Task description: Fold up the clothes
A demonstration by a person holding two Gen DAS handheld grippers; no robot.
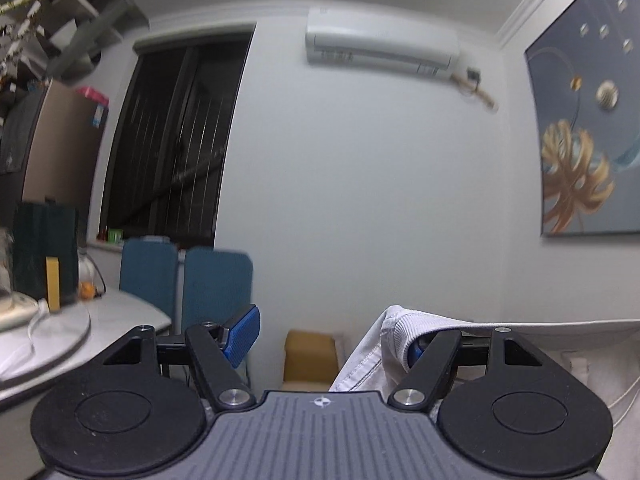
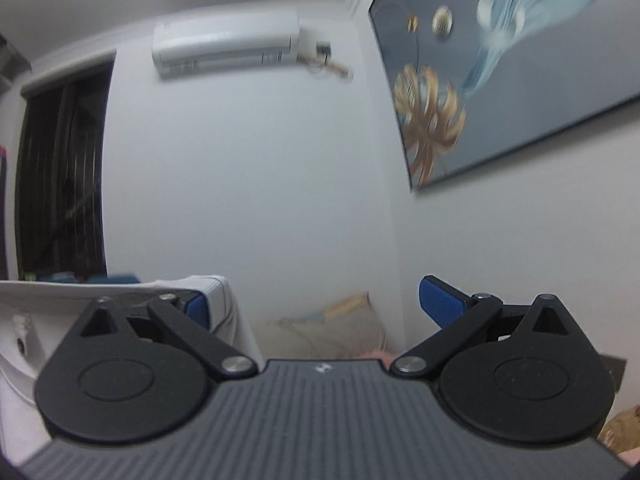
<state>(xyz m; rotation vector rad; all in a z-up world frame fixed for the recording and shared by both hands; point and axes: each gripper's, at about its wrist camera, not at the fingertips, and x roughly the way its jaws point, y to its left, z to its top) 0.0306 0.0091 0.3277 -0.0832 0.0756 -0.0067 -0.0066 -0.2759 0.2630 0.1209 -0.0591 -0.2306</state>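
A white garment (image 1: 394, 336) with a ribbed edge hangs over the right finger of my left gripper (image 1: 332, 336) and runs as a taut band out of the left wrist view on the right. The left finger's blue pad (image 1: 244, 336) is bare, and the jaws stand wide apart with nothing between them. In the right wrist view the same white garment (image 2: 216, 292) is draped over the left finger of my right gripper (image 2: 316, 300). Its right blue pad (image 2: 440, 304) is bare and the jaws are wide apart. Both grippers point level at the wall, with the cloth stretched between them.
A white table (image 1: 120, 312) with a round turntable and a dark bag (image 1: 44, 252) stands at the left. Two blue chairs (image 1: 216, 280) and a yellow box (image 1: 308, 356) lie ahead below. An air conditioner (image 1: 380, 44) and a painting (image 2: 500, 72) hang on the walls. A cushion (image 2: 332, 328) lies low.
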